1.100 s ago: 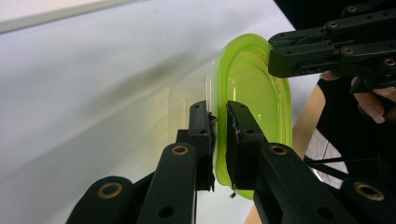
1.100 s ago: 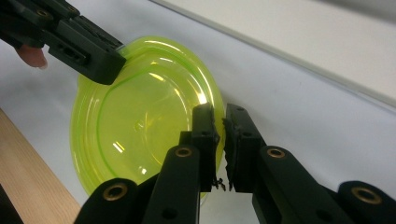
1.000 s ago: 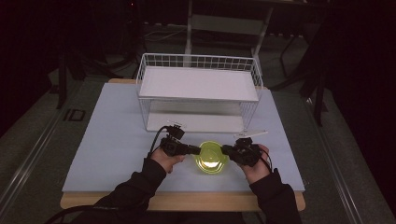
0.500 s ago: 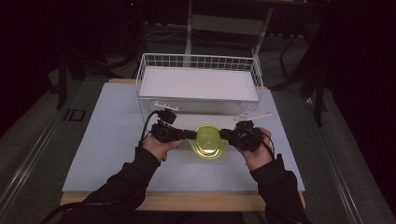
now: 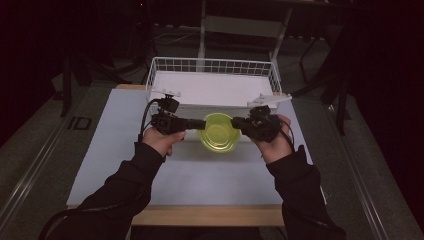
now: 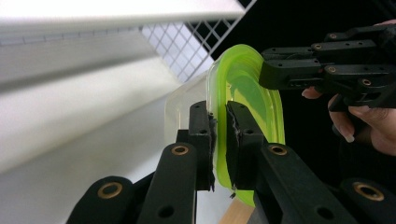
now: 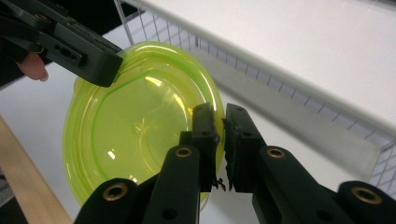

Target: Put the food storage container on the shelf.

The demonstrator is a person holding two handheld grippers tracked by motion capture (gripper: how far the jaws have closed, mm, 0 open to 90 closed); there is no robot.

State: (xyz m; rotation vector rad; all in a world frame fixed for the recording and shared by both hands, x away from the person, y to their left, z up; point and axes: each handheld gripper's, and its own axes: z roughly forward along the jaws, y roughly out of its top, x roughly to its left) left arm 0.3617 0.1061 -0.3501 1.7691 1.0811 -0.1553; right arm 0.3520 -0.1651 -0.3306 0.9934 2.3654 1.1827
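1. Above the front of the table, just short of the wire rack, I have the green bowl held in the air between my two grippers.
2. My left gripper pinches the bowl's rim on one side; its gripper view shows the pads pressed onto the thin green edge with no gap to spare.
3. My right gripper pinches the opposite rim the same way, its fingertips clamped on the lip of the bowl.
4. I judge the step in hand to be the carry: the bowl is off the table, roughly level with the rack's white top shelf, and not yet set down anywhere.
5. The next move, as I read it, calls for both hands to travel forward together at matched height, keeping the bowl level so the thin rim does not twist or slip out of either pinch, then lowering it onto the shelf.
6. What stands in the way is the rack's raised wire edge: the bowl's bottom must clear the front rail before going down. I see nothing else near the bowl on the table.
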